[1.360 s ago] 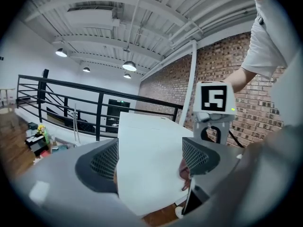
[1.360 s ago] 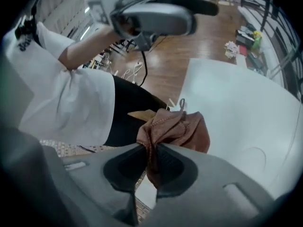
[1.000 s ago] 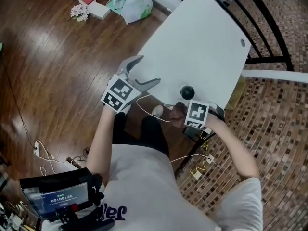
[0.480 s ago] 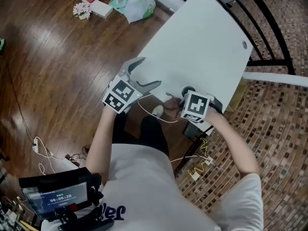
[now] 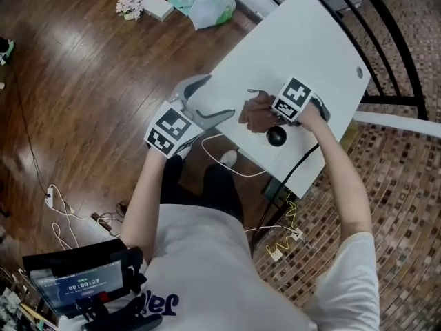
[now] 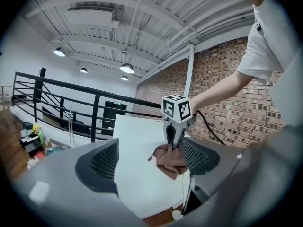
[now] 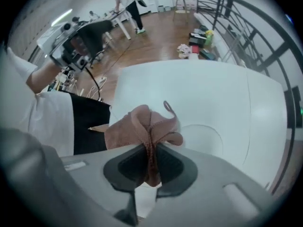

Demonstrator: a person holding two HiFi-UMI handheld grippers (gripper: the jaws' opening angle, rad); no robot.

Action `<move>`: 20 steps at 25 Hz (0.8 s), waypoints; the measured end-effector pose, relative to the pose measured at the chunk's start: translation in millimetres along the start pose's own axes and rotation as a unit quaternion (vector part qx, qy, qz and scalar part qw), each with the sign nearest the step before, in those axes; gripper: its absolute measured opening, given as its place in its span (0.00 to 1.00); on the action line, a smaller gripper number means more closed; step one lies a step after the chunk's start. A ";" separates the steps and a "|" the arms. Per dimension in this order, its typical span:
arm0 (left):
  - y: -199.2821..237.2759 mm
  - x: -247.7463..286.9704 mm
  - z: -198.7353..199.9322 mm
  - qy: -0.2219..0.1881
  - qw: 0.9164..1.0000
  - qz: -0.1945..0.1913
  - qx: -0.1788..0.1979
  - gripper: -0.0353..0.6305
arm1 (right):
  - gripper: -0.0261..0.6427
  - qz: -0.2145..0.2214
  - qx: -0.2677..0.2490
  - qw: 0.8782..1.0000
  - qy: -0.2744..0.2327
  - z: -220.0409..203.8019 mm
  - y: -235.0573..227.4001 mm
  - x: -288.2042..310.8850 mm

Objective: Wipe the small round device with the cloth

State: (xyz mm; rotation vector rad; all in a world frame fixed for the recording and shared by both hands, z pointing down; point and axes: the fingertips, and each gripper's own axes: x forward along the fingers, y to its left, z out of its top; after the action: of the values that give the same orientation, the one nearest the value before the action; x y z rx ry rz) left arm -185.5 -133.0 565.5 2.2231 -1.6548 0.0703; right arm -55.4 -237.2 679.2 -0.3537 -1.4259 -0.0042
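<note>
My right gripper (image 7: 150, 159) has its jaws pressed together on the brown cloth (image 7: 144, 124), which bunches in folds ahead of them over the white table (image 7: 203, 98). The small round device (image 5: 276, 136), black and dome-like, sits on the table near its front edge, just beside the cloth. My left gripper (image 6: 150, 161) hangs at the table's near corner, jaws wide apart and holding nothing. Out on the wooden floor (image 5: 83, 81) lies a pale plastic bag (image 5: 212, 7); I can't tell its contents.
</note>
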 end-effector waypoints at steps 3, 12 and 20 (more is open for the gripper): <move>-3.0 2.5 -5.9 0.006 1.000 -0.005 -0.003 0.73 | 0.09 -0.014 0.073 0.997 -0.004 -34.6 -31.7 10.5; -13.1 11.6 0.7 0.005 1.000 -0.023 0.002 0.73 | 0.09 0.028 0.119 0.974 -0.193 -21.1 5.2 -65.8; -13.9 12.8 8.8 0.002 1.000 -0.022 0.017 0.73 | 0.09 0.172 -0.087 0.979 -0.062 -18.7 181.9 -54.9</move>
State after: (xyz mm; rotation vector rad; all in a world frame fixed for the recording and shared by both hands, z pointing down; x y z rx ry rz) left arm -170.1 -144.1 556.9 2.2820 -1.6120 0.0915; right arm -7.1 -80.7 581.1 -0.7528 -1.4751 0.1775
